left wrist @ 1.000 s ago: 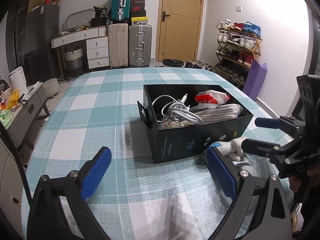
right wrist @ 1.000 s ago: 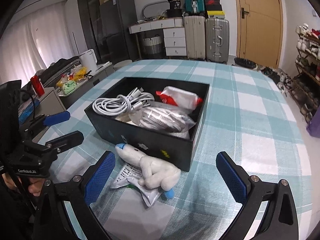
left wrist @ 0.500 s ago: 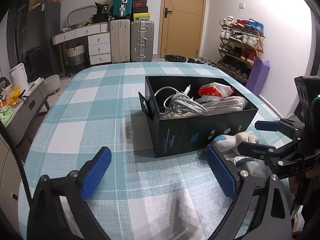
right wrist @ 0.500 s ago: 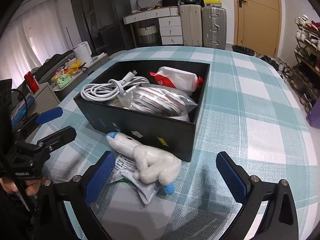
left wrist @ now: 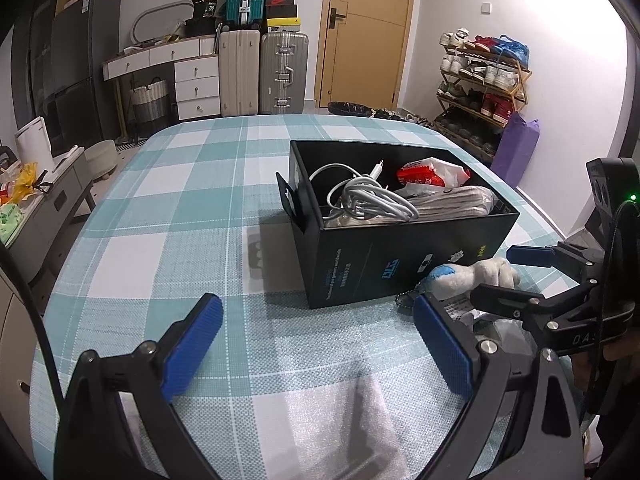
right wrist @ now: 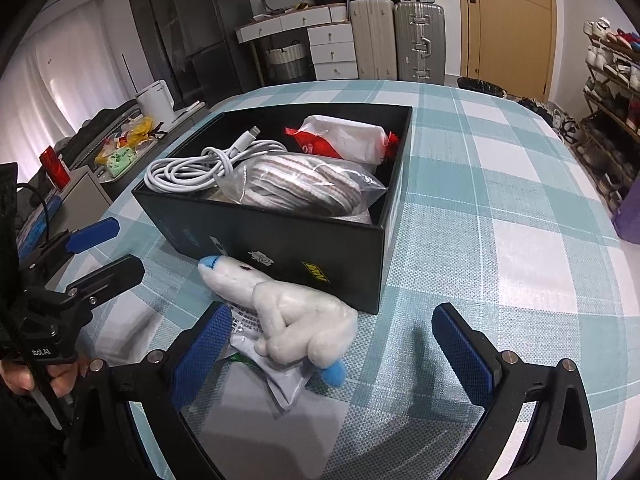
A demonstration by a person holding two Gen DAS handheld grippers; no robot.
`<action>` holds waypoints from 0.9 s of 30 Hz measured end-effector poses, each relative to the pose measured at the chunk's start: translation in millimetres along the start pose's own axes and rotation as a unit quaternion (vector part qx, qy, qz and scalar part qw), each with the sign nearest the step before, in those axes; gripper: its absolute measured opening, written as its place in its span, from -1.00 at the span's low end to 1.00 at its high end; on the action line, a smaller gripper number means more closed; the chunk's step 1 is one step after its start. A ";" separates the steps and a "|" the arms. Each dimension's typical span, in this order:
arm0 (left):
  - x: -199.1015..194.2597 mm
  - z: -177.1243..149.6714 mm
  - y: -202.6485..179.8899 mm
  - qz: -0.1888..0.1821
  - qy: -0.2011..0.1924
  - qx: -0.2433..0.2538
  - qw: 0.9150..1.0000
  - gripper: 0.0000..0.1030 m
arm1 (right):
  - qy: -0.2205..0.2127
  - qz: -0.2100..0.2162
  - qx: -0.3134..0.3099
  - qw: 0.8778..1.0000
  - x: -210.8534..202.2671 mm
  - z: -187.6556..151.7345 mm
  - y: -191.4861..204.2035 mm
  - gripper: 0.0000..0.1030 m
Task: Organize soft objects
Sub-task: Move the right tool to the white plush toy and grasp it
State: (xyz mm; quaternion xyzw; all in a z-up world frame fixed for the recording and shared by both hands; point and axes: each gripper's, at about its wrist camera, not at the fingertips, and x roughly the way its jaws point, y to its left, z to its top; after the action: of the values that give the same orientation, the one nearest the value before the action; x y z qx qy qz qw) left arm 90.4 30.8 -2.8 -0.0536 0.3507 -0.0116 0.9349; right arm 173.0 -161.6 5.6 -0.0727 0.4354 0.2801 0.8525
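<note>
We hold our left gripper spread wide over the table with the teal-and-white checked cloth, nothing between its blue pads. Our right gripper is spread just as wide, low over the cloth, with the white plush toy with blue tips lying between its fingers; whether the left pad touches the toy we cannot tell.

The toy lies on the table just in front of the long wall of the open black cardboard box, resting on a crinkled silver-grey printed packet. In the right wrist view its long axis runs diagonally: one blue tip points up and left, close against the box wall, and the other down and right, towards us.

The box wall carries a blue logo, small white icons, lines of small white print and a yellow mark, none sharp enough to read. The packet's print is also too small to read. Inside the box lie a coiled white charging cable, a clear plastic bag of striped brown-and-white fabric, and a white packet with red ends.
</note>
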 end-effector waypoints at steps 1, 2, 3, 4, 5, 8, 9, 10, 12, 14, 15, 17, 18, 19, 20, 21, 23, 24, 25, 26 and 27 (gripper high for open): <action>0.3 0.1 0.5 0.000 0.001 -0.001 1.000 0.88 | -0.001 0.002 0.000 1.000 -0.1 0.1 -0.1 0.97; 0.3 0.0 1.0 -0.001 0.001 -0.002 1.000 0.87 | -0.001 0.004 0.000 1.000 -0.2 0.1 0.2 0.94; 0.3 -0.1 1.5 -0.001 0.001 -0.003 1.000 0.88 | 0.000 0.004 -0.001 1.000 0.1 0.0 0.4 0.90; 1.0 -0.1 1.7 -0.002 0.001 -0.003 1.000 0.88 | 0.000 0.005 -0.002 1.000 0.2 -0.2 0.8 0.87; 1.1 -0.3 1.7 -0.002 0.002 -0.003 1.000 0.88 | 0.001 0.007 -0.003 1.000 0.6 -0.4 0.9 0.81; 1.5 -0.7 1.3 -0.003 0.003 -0.002 1.000 0.88 | 0.005 0.011 -0.005 1.000 1.3 -0.7 1.4 0.64; 1.9 -0.9 0.8 -0.004 0.005 -0.002 1.000 0.88 | 0.005 0.011 -0.005 1.000 1.4 -0.8 1.5 0.63; 2.6 -0.7 0.3 -0.005 0.007 0.000 1.000 0.88 | 0.005 0.012 -0.005 1.000 1.3 -0.8 1.4 0.63; 2.2 -0.9 -0.3 -0.004 0.006 0.000 1.000 0.88 | 0.005 0.012 -0.007 1.000 1.0 -0.6 1.7 0.61; 2.1 -1.1 -0.5 -0.006 0.006 0.000 1.000 0.88 | 0.005 0.018 -0.012 1.000 0.0 -1.0 3.5 0.49; 2.1 -1.0 -0.6 -0.006 0.006 0.000 1.000 0.88 | 0.007 0.022 -0.016 1.000 -0.2 -1.7 5.0 0.43; 2.0 -1.1 -0.8 -0.006 0.006 0.000 1.000 0.88 | 0.008 0.024 -0.020 0.999 0.6 -2.2 6.7 0.37; 2.1 -1.1 -0.8 -0.006 0.006 0.001 1.000 0.88 | 0.008 0.022 -0.022 0.999 0.6 -2.6 7.4 0.35; 2.7 -1.4 -0.9 -0.009 0.008 0.001 1.000 0.88 | 0.007 0.021 -0.022 1.000 0.6 -2.8 7.3 0.34; 3.3 -1.6 -1.3 -0.011 0.010 0.001 1.000 0.88 | 0.006 0.021 -0.021 1.000 0.4 -2.8 6.8 0.32; 3.5 -1.5 -1.9 -0.011 0.011 0.002 1.000 0.88 | 0.006 0.020 -0.021 1.000 -0.1 -3.0 6.7 0.29; 3.1 -1.6 -2.3 -0.011 0.011 0.003 1.000 0.88 | 0.007 0.017 -0.021 1.000 -0.4 -2.8 5.8 0.22; 2.9 -1.7 -2.3 -0.012 0.011 0.002 1.000 0.88 | 0.007 0.016 -0.021 1.000 -0.9 -2.9 5.3 0.19; 3.0 -1.8 -2.1 -0.012 0.011 0.002 1.000 0.88 | 0.007 0.016 -0.021 1.000 -1.2 -2.7 4.9 0.17; 3.0 -1.8 -1.9 -0.012 0.011 0.001 1.000 0.88 | 0.008 0.015 -0.021 1.000 -1.4 -2.7 4.2 0.13; 3.0 -1.8 -1.7 -0.012 0.012 0.000 1.000 0.88 | 0.009 0.015 -0.022 1.000 -1.7 -2.7 3.8 0.09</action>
State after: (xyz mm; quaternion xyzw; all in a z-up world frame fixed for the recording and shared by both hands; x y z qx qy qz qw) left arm 91.5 28.8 -5.9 -0.0581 0.3608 -0.0237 0.9305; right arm 168.3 -160.2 5.7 -0.0871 0.4380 0.3016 0.8424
